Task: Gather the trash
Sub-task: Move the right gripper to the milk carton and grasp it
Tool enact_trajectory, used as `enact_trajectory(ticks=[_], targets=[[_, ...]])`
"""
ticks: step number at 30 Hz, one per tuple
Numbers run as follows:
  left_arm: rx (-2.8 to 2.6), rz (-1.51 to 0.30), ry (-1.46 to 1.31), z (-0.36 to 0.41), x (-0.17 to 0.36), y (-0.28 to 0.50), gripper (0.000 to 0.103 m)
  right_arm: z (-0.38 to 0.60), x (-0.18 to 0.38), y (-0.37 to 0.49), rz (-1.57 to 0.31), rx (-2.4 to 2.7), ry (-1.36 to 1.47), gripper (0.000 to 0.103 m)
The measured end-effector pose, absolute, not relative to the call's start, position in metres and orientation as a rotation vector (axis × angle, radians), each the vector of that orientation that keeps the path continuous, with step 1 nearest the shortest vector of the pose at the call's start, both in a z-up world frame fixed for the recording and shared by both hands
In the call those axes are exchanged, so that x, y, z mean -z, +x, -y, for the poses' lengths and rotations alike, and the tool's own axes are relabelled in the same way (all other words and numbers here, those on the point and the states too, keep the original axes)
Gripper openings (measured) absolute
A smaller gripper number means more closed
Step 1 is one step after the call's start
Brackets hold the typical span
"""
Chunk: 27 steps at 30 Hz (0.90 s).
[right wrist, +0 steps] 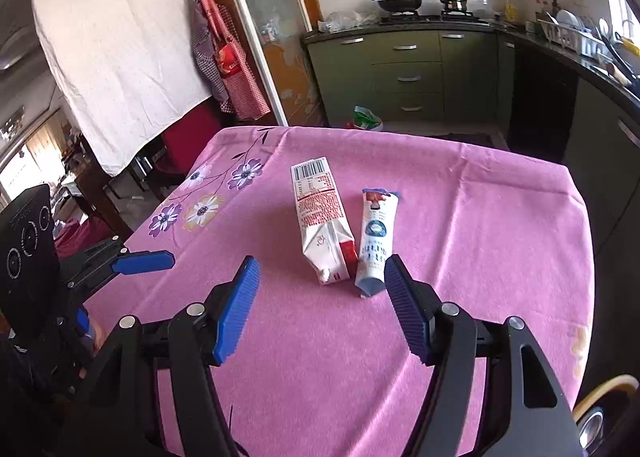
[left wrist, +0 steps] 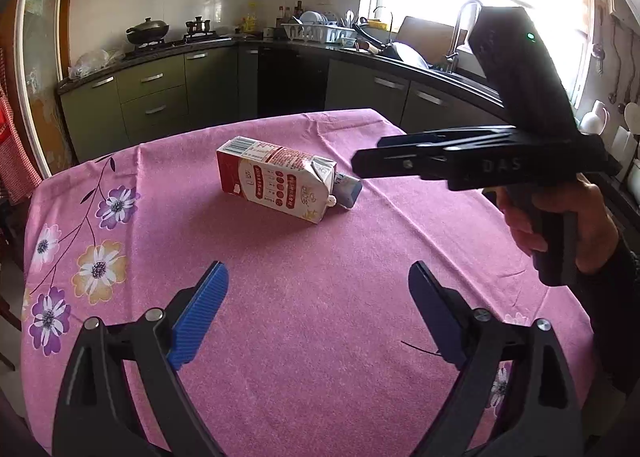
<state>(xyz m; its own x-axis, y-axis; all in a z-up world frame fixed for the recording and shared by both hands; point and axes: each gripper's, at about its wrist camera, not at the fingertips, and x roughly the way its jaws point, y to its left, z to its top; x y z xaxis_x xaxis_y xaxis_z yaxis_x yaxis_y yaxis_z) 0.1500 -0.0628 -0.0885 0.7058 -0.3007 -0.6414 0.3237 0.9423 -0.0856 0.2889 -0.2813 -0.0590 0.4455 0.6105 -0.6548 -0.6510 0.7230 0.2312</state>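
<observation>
Now both grippers hover empty, jaws apart, over the pink tablecloth [right wrist: 460, 197].
Right gripper [right wrist: 320, 309] is nearer: tube [right wrist: 376, 241] and carton [right wrist: 320, 217] lie side by side just ahead, long axes pointing away; left gripper [left wrist: 318, 313] sits farther back.

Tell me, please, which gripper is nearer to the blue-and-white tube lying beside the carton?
Right. The right gripper hovers open just short of the tube, one finger by its end. The left gripper, also open, stays farther back, beyond the carton.
</observation>
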Motion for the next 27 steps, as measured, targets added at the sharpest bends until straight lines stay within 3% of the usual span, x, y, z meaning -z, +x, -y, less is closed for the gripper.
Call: enact_trajectory(ticks=[19,24,27], targets=[[0.368,-0.722,0.017,0.061,0.091,0.149,0.087,0.222,0.097,0.328,-0.835,-0.776,-0.205,0.054],[0.368,-0.720,0.021,0.062,0.091,0.147,0.087,0.217,0.101,0.330,-0.836,-0.764,-0.202,0.036],[0.366,-0.719,0.024,0.063,0.091,0.147,0.087,0.218,0.101,0.329,-0.837,-0.757,-0.200,0.036]])
